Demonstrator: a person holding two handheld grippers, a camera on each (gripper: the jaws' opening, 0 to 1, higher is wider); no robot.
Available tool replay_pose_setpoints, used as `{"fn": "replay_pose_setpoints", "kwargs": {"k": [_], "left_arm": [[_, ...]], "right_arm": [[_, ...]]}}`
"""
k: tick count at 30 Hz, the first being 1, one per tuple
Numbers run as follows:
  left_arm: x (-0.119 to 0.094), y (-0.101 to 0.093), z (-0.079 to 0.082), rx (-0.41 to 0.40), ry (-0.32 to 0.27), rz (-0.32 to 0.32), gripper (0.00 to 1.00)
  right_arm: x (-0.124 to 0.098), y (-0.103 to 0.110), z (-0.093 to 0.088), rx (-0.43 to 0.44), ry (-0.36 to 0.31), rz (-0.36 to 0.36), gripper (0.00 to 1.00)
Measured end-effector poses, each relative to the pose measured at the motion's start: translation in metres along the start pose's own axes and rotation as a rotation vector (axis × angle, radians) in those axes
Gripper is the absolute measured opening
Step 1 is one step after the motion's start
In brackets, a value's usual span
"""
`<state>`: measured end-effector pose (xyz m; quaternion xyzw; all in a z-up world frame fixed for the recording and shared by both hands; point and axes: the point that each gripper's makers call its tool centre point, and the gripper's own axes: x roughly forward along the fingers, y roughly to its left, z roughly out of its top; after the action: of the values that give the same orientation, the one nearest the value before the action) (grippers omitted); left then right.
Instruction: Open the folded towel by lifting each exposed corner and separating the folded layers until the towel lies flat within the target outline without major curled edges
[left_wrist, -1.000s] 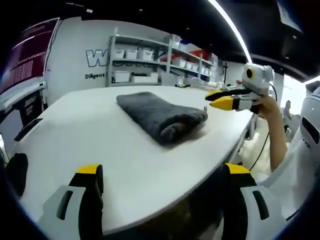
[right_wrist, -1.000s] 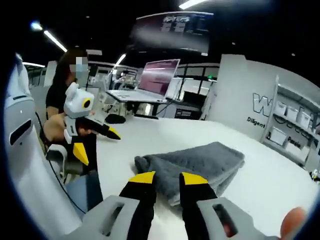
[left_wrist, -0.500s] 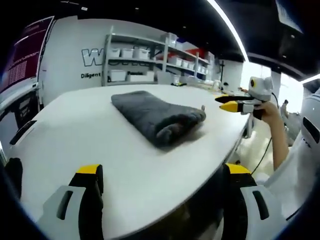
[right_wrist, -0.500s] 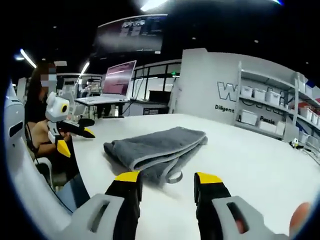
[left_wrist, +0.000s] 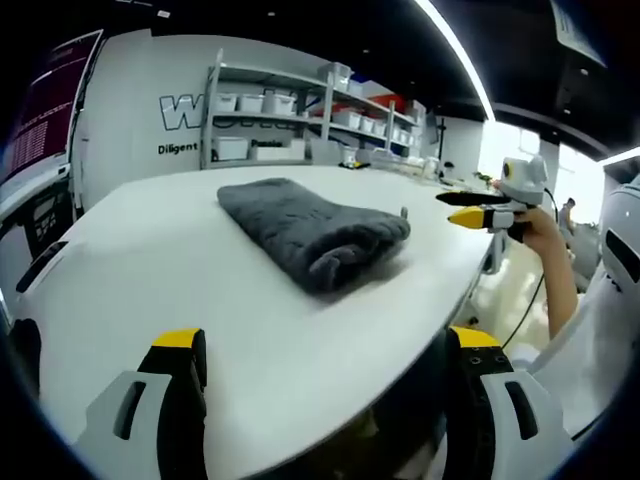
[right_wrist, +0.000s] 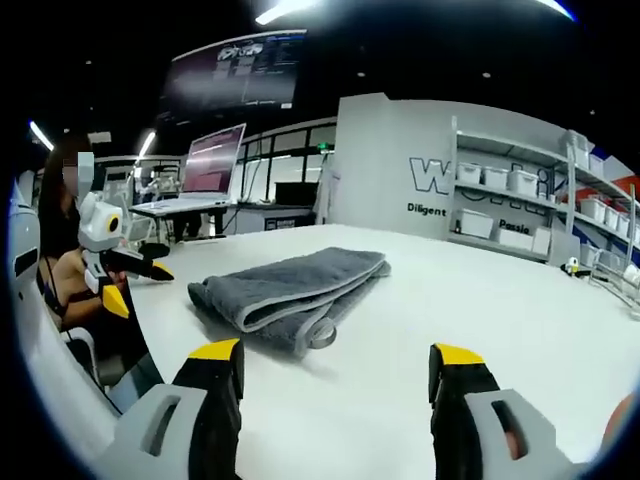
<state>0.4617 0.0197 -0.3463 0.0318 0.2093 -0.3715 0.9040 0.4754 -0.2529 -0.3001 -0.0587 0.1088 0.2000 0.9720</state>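
Towel (right_wrist: 290, 295) lies folded ahead of my right gripper (right_wrist: 335, 375), the nearer; both grippers' fingers spread, empty.

Before me stands a white table (left_wrist: 180, 270) with a smooth, plain top and a rounded near edge. In my left gripper view its surface runs from my jaws back toward the far wall. On it lies a grey towel (left_wrist: 305, 228), folded into a thick, long bundle, resting flat near the middle of the top, well clear of the edges. In my right gripper view the same table (right_wrist: 480, 300) spreads wide, and the towel (right_wrist: 290, 295) shows stacked layers with paler hems along the near side. A small loop sticks out from its near corner onto the tabletop.
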Motion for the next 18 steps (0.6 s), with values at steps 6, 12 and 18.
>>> {"fn": "replay_pose_setpoints", "kwargs": {"k": [6, 12, 18], "left_arm": [[0.003, -0.002, 0.0, 0.004, 0.005, -0.007, 0.97], [0.007, -0.003, 0.0, 0.004, 0.006, -0.015, 0.97], [0.011, -0.005, -0.001, 0.006, 0.013, -0.025, 0.97]], "right_arm": [[-0.001, 0.0, -0.003, 0.038, -0.003, 0.014, 0.91], [0.002, 0.002, -0.009, 0.034, 0.023, 0.027, 0.99], [0.002, 0.002, -0.013, 0.047, 0.032, 0.037, 0.99]]}}
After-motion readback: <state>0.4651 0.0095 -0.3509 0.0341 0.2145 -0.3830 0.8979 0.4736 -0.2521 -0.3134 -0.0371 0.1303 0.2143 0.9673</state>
